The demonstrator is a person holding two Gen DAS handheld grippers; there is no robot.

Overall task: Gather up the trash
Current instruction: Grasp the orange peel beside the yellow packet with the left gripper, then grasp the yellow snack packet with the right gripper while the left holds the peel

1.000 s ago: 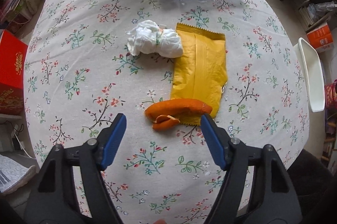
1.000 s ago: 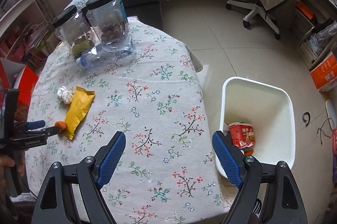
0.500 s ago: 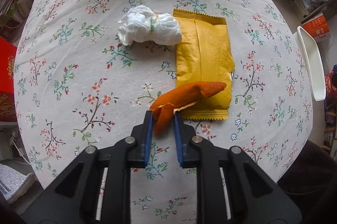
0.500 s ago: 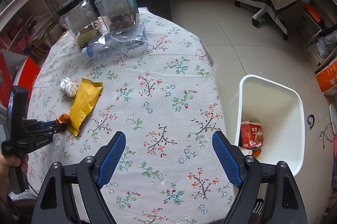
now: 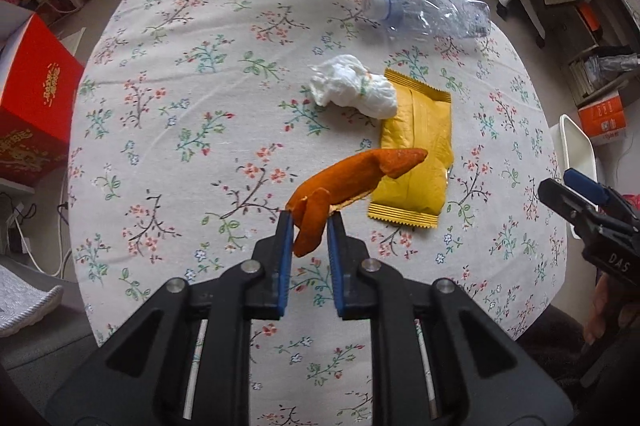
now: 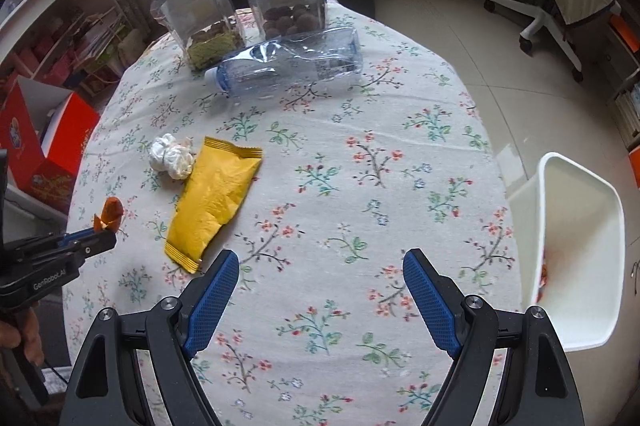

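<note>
I counted one orange peel, one yellow wrapper, one crumpled tissue, one plastic bottle, two clear jars, one white bin, one red box.

The left wrist view looks down steeply and close over the bench, facing its far edge. The right wrist view sits higher and farther back, taking in the bin at right. Both share the yellow wrapper and the bottle.
</note>
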